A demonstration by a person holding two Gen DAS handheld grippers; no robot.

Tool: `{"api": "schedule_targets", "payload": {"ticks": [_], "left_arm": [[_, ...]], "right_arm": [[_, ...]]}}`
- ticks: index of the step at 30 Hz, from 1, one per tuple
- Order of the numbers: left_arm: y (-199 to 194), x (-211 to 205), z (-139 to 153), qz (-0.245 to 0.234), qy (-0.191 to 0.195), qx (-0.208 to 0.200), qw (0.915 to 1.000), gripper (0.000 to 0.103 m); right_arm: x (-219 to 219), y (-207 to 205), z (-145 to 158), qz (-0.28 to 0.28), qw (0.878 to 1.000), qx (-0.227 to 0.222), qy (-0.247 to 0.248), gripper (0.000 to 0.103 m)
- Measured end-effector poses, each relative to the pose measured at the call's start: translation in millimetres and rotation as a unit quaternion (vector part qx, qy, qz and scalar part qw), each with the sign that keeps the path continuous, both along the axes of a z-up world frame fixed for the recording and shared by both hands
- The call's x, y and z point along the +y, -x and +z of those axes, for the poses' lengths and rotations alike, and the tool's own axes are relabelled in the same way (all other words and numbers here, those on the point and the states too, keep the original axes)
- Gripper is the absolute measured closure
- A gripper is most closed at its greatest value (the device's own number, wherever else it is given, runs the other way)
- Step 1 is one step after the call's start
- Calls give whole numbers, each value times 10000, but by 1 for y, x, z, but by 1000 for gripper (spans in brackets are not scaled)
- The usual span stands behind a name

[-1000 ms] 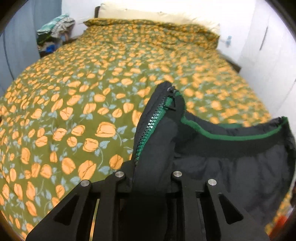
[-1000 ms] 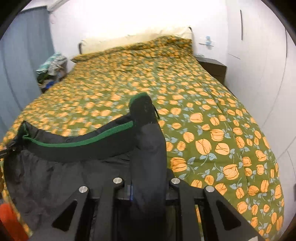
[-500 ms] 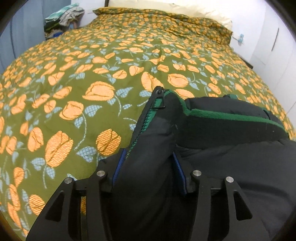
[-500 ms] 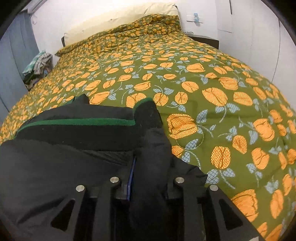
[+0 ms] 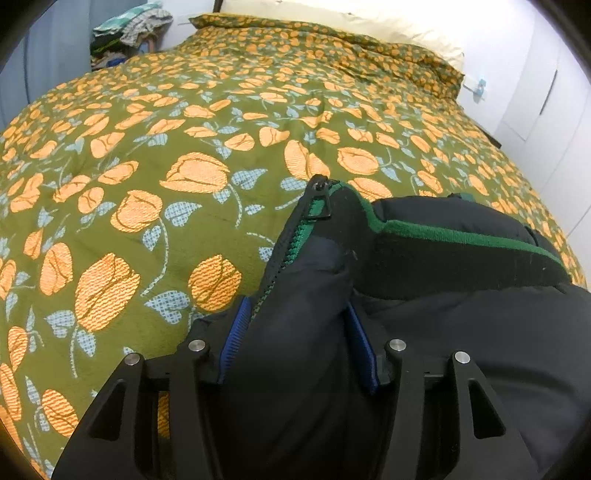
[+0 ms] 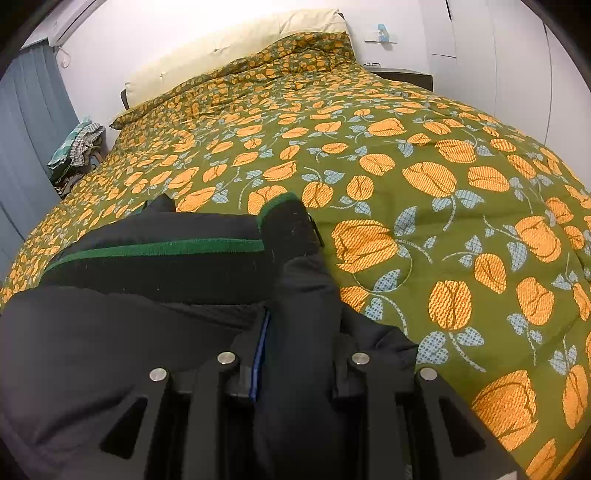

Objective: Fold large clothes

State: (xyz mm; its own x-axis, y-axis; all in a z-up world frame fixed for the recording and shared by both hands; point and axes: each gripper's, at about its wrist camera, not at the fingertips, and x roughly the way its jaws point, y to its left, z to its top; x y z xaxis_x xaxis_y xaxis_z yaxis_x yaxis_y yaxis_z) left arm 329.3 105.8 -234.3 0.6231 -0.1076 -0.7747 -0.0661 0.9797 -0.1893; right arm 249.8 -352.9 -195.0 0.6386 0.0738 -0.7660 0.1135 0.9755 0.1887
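Observation:
A black padded jacket (image 5: 461, 325) with a green-trimmed collar and a green zipper lies on the bed, spread between the two grippers. My left gripper (image 5: 295, 332) is shut on the jacket's zipper edge by the collar, with the zipper pull (image 5: 321, 203) sticking out ahead. My right gripper (image 6: 299, 332) is shut on the other collar end of the jacket (image 6: 129, 332). The jacket rests low on the green floral bedspread (image 5: 147, 184), which also shows in the right wrist view (image 6: 443, 221).
A cream pillow (image 5: 332, 22) lies at the head of the bed. A pile of clothes (image 5: 125, 33) sits at the far left by a blue curtain (image 6: 26, 129). White wardrobe doors (image 5: 546, 92) stand to the right. A dark bedside table (image 6: 406, 77) is by the wall.
Both grippers have come down and forward with the jacket. It hung in the air a second ago; now it lies on the bedspread, held at the collar.

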Motion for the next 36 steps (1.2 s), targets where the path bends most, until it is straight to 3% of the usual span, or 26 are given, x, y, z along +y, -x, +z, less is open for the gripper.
{"api": "schedule_targets", "payload": {"ticks": [28,32,35,36], "left_arm": [[-1,2,0,13,22,2,10000,47],[-6,4,12,-68,-31,261,9996,42],[2,9,41,-277,29,387,9989,42],[9,10,55,-362,129,264,9989,41]], "right_arm": [[0,0,-1,-2,10000,2,-31,77],[-2,-3,5,29,9999,137,-58,77],[-9,-5,19,97,9987,438,-228,63],[-12,-4,25,115,9981,517,-299,50]]}}
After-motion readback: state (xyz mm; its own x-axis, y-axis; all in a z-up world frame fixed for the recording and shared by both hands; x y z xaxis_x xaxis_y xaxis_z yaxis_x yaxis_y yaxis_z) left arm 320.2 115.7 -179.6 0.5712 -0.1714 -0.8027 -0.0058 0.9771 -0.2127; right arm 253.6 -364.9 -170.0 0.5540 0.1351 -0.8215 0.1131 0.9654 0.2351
